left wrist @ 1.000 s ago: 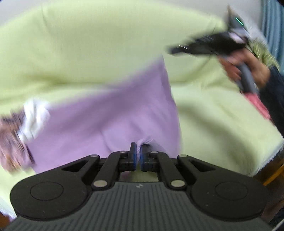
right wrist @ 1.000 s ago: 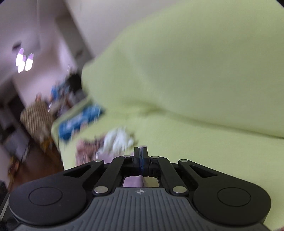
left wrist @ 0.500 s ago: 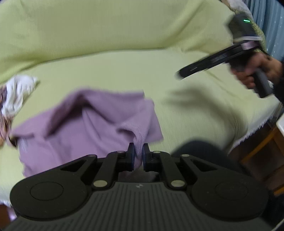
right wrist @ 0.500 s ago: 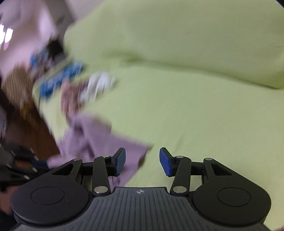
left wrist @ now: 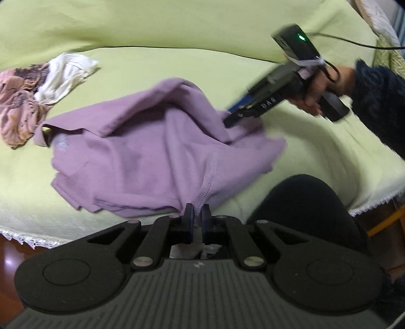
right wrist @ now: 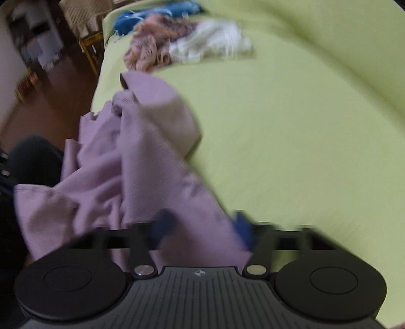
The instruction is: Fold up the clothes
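Observation:
A crumpled purple garment [left wrist: 141, 157] lies on the green-covered sofa seat [left wrist: 316, 151]. My left gripper [left wrist: 197, 217] is shut on its near hem, low over the seat's front edge. My right gripper [left wrist: 229, 119], held by a hand [left wrist: 316, 93] in a dark sleeve, reaches down from the right onto the garment's right side. In the right wrist view the purple garment [right wrist: 141, 162] runs between the blue pads [right wrist: 162, 224] of the right gripper [right wrist: 202, 226]. Its jaws are closing but still stand apart around the cloth, and that view is blurred.
A pink patterned cloth [left wrist: 20, 106] and a white cloth [left wrist: 65, 73] are heaped at the seat's left, with a blue cloth [right wrist: 152, 12] beyond them. A dark-clad knee [left wrist: 303, 202] presses against the sofa's fringed front edge. Wooden floor [right wrist: 50, 101] lies past the sofa's end.
The purple garment, held up a second ago, has dropped onto the seat. My right gripper let go, opened, and swung down onto its right side. My left gripper sank, still gripping the hem.

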### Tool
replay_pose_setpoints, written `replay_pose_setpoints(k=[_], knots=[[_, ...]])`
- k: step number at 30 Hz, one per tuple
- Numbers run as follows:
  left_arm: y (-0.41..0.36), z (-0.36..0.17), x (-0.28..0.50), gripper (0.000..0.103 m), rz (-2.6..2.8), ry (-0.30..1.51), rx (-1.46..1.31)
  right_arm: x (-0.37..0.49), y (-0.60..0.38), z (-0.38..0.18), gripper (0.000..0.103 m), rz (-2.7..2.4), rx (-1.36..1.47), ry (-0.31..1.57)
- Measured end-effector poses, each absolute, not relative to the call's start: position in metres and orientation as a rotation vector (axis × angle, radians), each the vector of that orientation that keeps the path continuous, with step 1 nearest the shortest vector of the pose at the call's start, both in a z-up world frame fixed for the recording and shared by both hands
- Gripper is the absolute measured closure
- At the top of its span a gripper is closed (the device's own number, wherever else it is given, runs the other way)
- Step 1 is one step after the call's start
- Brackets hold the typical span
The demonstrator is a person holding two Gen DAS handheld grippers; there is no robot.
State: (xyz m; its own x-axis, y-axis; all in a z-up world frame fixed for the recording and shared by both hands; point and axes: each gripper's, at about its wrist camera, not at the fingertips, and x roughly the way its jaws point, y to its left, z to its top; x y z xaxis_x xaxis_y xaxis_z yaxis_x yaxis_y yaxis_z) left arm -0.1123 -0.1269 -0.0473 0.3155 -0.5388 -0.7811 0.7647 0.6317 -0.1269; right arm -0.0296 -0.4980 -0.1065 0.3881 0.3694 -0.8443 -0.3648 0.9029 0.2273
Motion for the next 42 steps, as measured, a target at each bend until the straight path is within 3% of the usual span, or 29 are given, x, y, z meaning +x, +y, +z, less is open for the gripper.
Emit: replay_pose_setpoints(k=[1,6,12,18,23,32,39,42], knots=[[-0.126,-0.045,-0.111,0.102,-0.868,0.887,0.287,-0.035,-0.501,-0.105,0.101,0.458,0.049,1.065],[-0.122,-0.009,-0.099,0.102,-0.866,0.754,0.273,-0.098,-0.522,-0.049,0.102,0.447,0.34,0.882],[-0.114,0.038,-0.09,0.102,-0.834,0.629,0.254,-0.148,-0.531,0.015,0.102,0.374,0.363,0.751],[-0.094,0.127,-0.072,0.103,-0.856,0.438,0.178,-0.195,-0.553,0.088,0.102,0.402,0.6,0.499],[-0.1,0.203,-0.049,0.103,-0.894,0.28,0.152,-0.223,-0.567,0.151,0.102,0.333,0.592,0.359],[-0.207,0.242,0.065,0.103,-0.941,0.395,0.097,-0.177,-0.642,0.189,0.102,-0.012,0.698,0.326],[-0.248,0.297,0.099,0.103,-0.933,0.258,0.021,-0.179,-0.681,0.255,0.102,-0.145,0.637,0.035],[-0.248,0.287,0.09,0.103,-0.995,0.242,0.017,-0.211,-0.683,0.263,0.102,-0.155,0.614,-0.019]])
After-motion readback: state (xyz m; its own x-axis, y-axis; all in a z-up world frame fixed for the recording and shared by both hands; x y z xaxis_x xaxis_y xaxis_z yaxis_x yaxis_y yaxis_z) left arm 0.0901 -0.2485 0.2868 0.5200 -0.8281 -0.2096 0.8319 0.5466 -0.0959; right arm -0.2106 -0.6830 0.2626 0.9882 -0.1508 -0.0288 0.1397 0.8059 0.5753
